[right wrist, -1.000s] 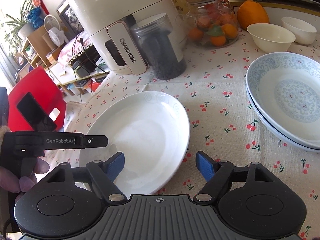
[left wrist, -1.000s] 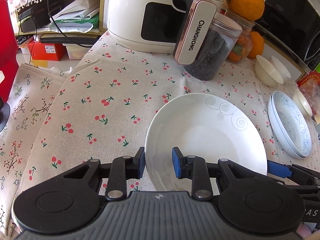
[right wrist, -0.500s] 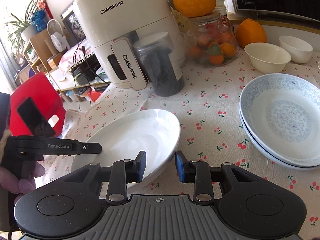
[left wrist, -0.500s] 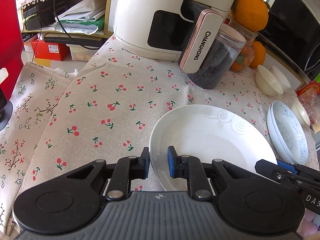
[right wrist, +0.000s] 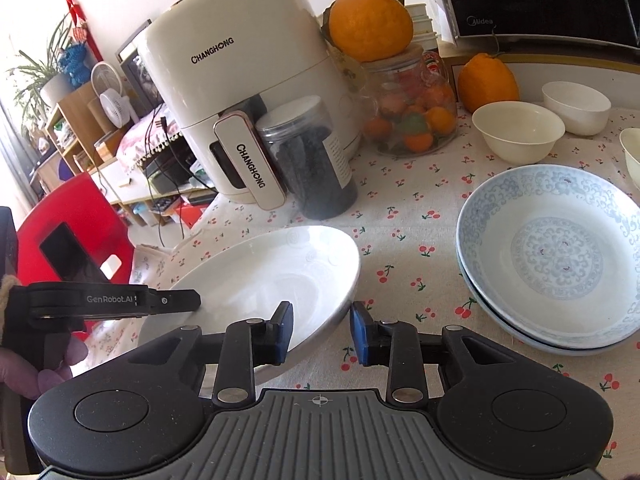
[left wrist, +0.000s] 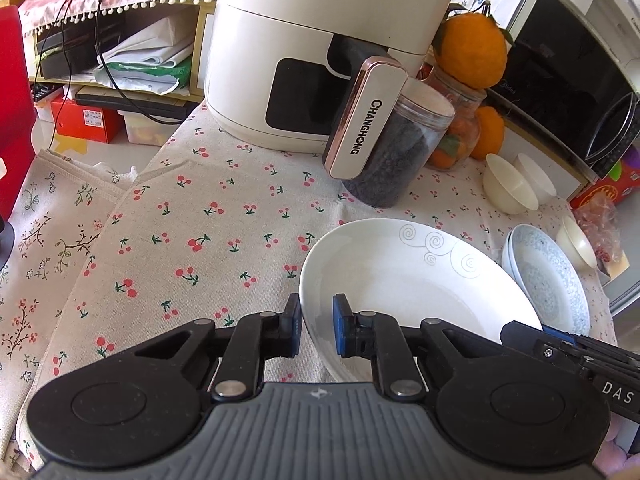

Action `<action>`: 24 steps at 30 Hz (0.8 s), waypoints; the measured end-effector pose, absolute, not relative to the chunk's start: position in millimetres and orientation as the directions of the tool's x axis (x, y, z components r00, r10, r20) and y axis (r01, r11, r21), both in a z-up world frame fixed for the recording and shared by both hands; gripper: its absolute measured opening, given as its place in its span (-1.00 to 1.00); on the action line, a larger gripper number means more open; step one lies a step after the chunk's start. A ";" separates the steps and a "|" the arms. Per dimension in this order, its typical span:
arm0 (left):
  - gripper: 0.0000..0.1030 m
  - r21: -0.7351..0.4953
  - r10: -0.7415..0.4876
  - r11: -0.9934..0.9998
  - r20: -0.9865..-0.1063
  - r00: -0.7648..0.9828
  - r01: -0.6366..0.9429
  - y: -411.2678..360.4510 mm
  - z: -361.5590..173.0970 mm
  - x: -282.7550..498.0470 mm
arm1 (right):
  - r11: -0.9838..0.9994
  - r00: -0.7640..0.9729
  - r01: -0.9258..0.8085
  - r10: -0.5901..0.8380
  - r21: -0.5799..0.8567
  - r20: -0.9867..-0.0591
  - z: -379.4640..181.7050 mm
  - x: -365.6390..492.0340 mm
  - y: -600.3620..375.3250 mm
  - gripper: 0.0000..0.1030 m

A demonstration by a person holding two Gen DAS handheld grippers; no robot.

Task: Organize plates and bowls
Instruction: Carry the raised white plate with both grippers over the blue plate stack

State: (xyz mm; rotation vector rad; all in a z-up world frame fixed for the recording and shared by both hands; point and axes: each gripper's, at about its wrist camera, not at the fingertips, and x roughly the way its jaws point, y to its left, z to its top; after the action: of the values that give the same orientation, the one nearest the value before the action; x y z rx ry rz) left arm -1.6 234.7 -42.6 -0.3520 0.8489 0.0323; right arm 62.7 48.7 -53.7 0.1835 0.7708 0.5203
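Note:
A large white plate (left wrist: 416, 280) with grey swirl marks is held above the cherry tablecloth (left wrist: 208, 232). My left gripper (left wrist: 317, 328) is shut on its left rim. My right gripper (right wrist: 320, 330) is shut on its right rim, and the plate (right wrist: 264, 276) shows tilted in the right wrist view. Two stacked blue-patterned plates (right wrist: 556, 256) lie on the cloth to the right; they also show in the left wrist view (left wrist: 548, 276). Cream bowls (right wrist: 520, 132) stand behind them.
A white air fryer (right wrist: 248, 92) stands at the back with a dark-filled jar (right wrist: 316, 168) and a glass jar of fruit (right wrist: 412, 116) beside it. Oranges (right wrist: 488, 80) and a microwave (left wrist: 568, 72) are at the back right. The table's left edge drops to a red chair (right wrist: 68, 236).
Both grippers closed on the white plate's rims, and the plate rose off the cloth. The right gripper went from wide open to shut.

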 end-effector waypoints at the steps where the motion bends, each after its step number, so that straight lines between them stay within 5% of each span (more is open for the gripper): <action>1: -0.73 -0.296 -0.116 0.941 -0.735 0.668 -0.162 232.7 -41.1 -1.3 | 0.860 0.603 -0.377 0.511 0.345 -0.613 -52.3 63.2 45.9 -0.41; 24: -0.73 -0.329 -0.193 0.943 -0.675 0.712 -0.056 171.6 -23.2 20.5 | 0.883 0.670 -0.282 0.461 0.375 -0.581 -36.0 72.6 -23.4 -0.41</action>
State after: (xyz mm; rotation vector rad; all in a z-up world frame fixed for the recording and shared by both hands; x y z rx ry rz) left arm 20.5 171.6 -23.2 -0.3398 0.7787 -0.0778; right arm 72.7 -23.4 -36.0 0.2645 0.7236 0.4240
